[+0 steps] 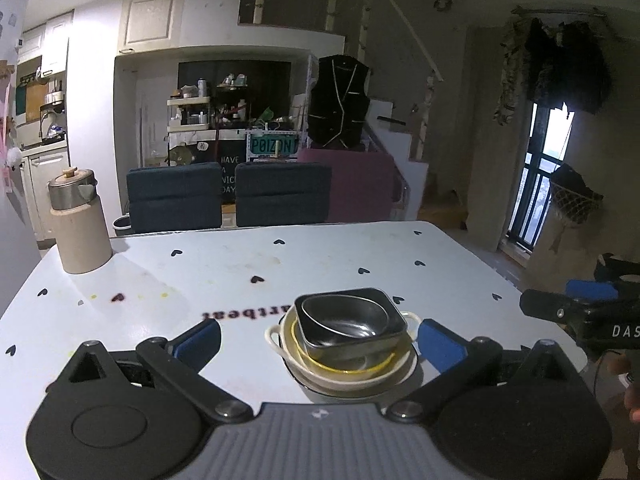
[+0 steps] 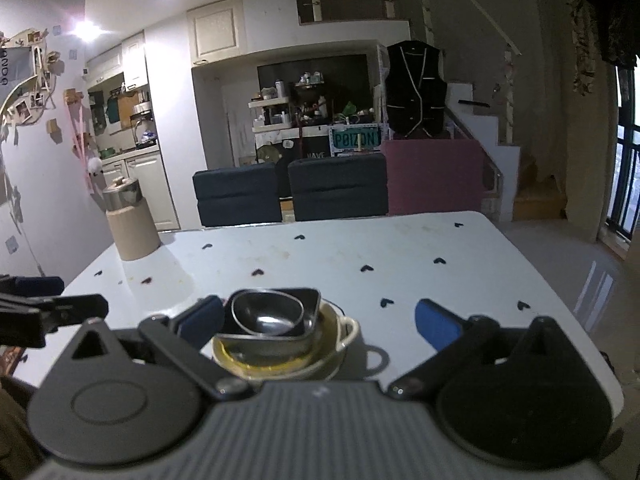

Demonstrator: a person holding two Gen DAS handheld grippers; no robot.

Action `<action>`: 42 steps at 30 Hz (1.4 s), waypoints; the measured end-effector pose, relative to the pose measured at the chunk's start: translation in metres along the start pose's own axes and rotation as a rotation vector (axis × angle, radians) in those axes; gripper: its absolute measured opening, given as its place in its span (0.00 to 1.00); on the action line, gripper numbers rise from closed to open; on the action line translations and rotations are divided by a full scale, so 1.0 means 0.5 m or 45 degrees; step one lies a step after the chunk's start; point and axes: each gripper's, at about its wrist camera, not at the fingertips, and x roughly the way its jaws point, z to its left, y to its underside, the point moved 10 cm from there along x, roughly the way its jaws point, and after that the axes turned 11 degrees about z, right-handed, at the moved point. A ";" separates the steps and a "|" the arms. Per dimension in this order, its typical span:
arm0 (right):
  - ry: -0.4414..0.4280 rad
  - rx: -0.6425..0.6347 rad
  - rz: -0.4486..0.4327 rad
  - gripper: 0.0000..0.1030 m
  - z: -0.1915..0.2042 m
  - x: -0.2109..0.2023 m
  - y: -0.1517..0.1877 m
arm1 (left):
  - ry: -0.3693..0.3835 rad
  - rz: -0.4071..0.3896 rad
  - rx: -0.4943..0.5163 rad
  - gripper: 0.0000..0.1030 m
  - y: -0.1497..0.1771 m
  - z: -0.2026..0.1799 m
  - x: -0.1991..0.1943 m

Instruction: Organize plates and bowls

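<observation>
Both our left gripper (image 1: 318, 344) and right gripper (image 2: 318, 322) hold their jaws spread wide and empty, the nested stack (image 1: 344, 344) sitting between the left pair untouched. We judge the organizing nearly done: one oval steel bowl (image 1: 344, 318) in one square steel dish (image 1: 356, 338), inside one yellow-rimmed bowl (image 1: 340, 366), one two-handled white dish (image 1: 276, 338) and one plate beneath. Toward ten o'clock on the table (image 1: 240, 264) stands one lidded canister (image 1: 78, 220).
</observation>
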 end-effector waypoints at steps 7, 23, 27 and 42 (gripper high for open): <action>0.023 -0.006 -0.003 1.00 -0.002 -0.014 0.025 | 0.013 0.004 -0.036 1.00 0.049 -0.005 -0.004; 0.031 -0.082 0.034 1.00 0.015 -0.008 0.058 | -0.057 0.010 -0.051 1.00 0.108 0.025 -0.015; 0.053 -0.084 0.048 1.00 0.007 -0.001 0.064 | -0.067 0.027 -0.058 1.00 0.121 0.032 -0.010; 0.044 -0.067 0.055 1.00 -0.004 -0.002 0.079 | -0.088 0.039 -0.047 1.00 0.132 0.038 -0.002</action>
